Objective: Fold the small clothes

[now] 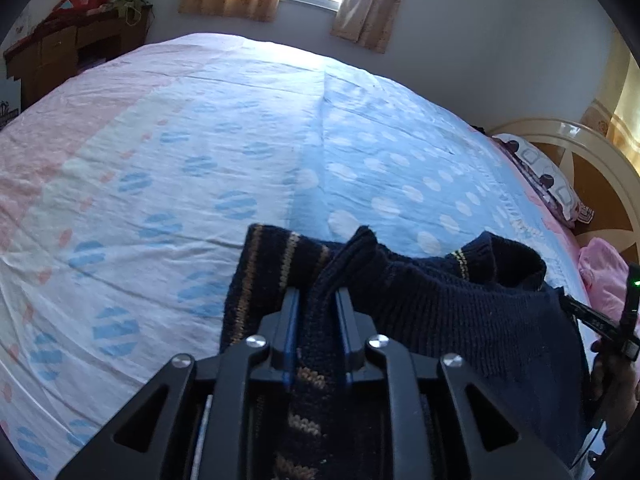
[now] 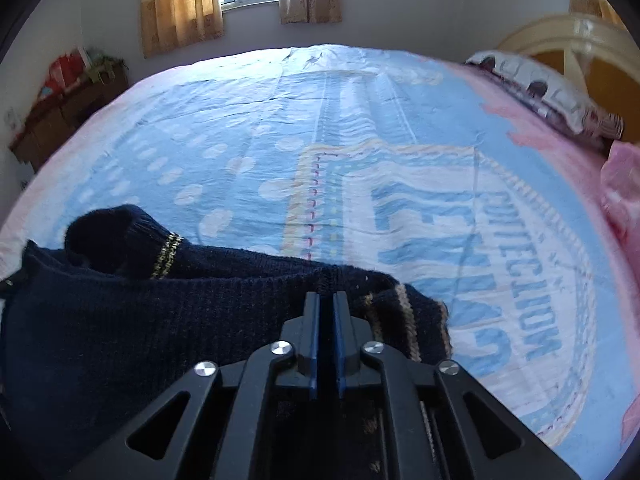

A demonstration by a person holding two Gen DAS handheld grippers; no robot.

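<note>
A navy knitted sweater point(image 1: 440, 304) with tan stripes lies bunched at the near edge of the bed. In the left wrist view my left gripper point(image 1: 318, 294) is shut on a striped fold of it, and the knit fills the gap between the blue pads point(image 1: 292, 320). In the right wrist view the same sweater point(image 2: 120, 320) spreads to the left. My right gripper point(image 2: 326, 298) is shut on its edge beside a striped cuff point(image 2: 404, 320), and a ridge of knit stands up from the nearly closed tips.
The bed sheet point(image 1: 200, 160) is blue, white and pink with dots and large lettering point(image 2: 460, 240). A pillow point(image 2: 540, 88) and pink cloth point(image 2: 624, 192) lie by the headboard point(image 2: 568, 40) at right. A wooden desk point(image 1: 60, 52) stands far left.
</note>
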